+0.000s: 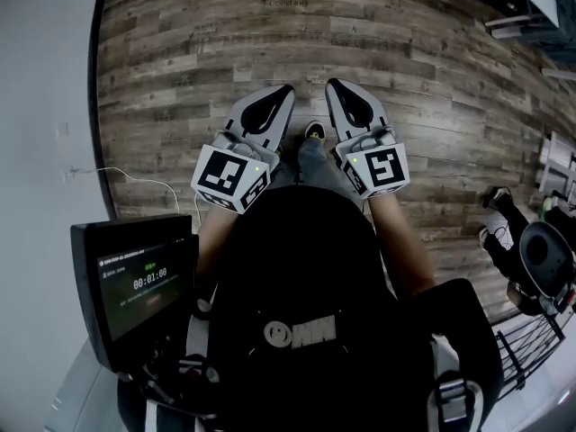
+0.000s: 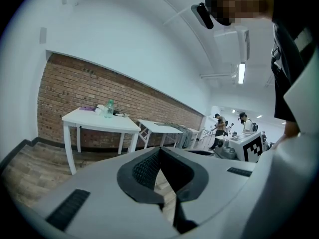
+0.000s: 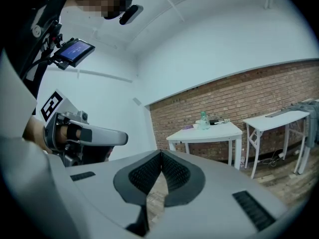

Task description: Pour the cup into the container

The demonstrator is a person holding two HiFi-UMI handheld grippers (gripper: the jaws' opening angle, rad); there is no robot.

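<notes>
White table (image 3: 207, 135) stood by brick wall (image 3: 239, 101); clear bottle (image 3: 203, 120) and purple item (image 2: 87, 108) on top. Second white table (image 3: 279, 117) beside it, grey fabric (image 3: 308, 108) on it. Wood-plank floor (image 1: 180, 79) beneath.

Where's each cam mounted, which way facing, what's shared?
Head view: on the person's head, steeply down at wood floor; shows forearms, left gripper, right gripper, a shoe.
Left gripper view: on left gripper, along its shut jaws toward brick wall; right gripper at right.
Right gripper view: on right gripper, along its shut jaws; left gripper at left.
Shared: both gripper views show the white table with a green bottle.
</notes>
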